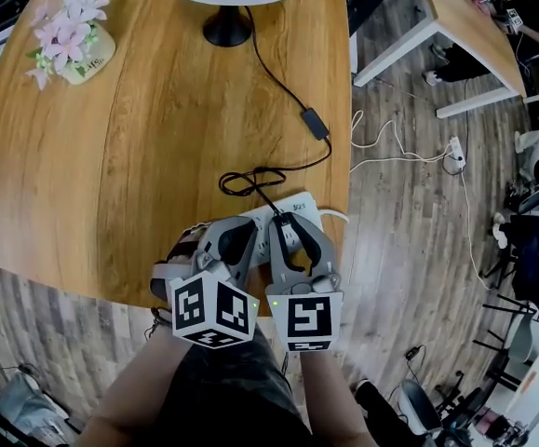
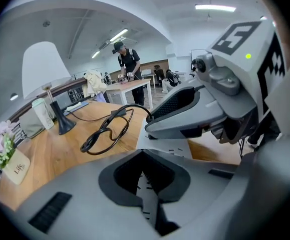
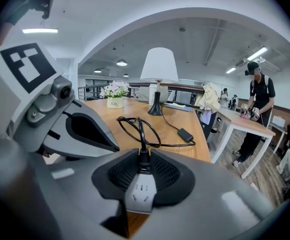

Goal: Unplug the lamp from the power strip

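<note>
Right gripper view shows the right gripper (image 3: pixel 143 171) clamped on the lamp's black plug (image 3: pixel 143 160), which looks seated in the white power strip (image 3: pixel 140 191) at the table (image 1: pixel 111 156) edge. A skewed pull could lift the strip or slip onto the cord. Both grippers slant downward side by side, the left gripper (image 2: pixel 148 190) with jaws nearly together atop the strip.

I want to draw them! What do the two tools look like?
The left tool and right tool are smooth grey plastic, with curved jaws and black ridged pads. Each carries a white cube with black square markers and a tiny green light.
</note>
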Motion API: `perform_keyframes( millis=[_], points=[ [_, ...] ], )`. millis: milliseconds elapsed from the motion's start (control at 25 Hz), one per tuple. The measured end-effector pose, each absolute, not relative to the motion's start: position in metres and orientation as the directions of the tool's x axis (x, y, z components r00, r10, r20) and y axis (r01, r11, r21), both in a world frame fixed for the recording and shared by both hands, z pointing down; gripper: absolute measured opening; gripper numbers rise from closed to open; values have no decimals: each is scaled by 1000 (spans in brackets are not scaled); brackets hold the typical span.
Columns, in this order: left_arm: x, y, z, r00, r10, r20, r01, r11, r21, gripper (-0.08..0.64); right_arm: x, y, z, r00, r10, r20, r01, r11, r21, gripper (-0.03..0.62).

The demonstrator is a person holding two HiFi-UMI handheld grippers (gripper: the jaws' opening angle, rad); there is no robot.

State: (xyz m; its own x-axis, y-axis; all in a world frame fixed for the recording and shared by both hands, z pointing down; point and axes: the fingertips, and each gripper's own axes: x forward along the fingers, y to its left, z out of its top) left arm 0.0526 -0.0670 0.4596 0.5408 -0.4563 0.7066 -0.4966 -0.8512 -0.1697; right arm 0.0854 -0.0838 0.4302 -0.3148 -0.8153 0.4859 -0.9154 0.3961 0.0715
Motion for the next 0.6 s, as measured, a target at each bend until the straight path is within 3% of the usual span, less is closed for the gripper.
perform_keyframes(
  millis=[80, 240, 440, 600],
  points=[
    [52, -67, 460, 542, -448, 711, -495, -854, -160, -5, 85, -84, 431, -324, -817, 476, -914, 401, 67, 83],
    [52, -67, 460, 542, -444, 713, -489, -857, -162, -5, 92, -85, 435, -358, -806, 471, -932, 341, -123, 83],
    [52, -67, 460, 547, -433, 716, -490, -860, -146, -5, 89, -86, 431, -312, -816, 487, -942, 333, -45, 81],
    [52, -67, 459, 549, -430, 717, -486, -862, -146, -5, 92, -82, 432, -328, -825, 461, -944, 311, -115, 80]
  ],
)
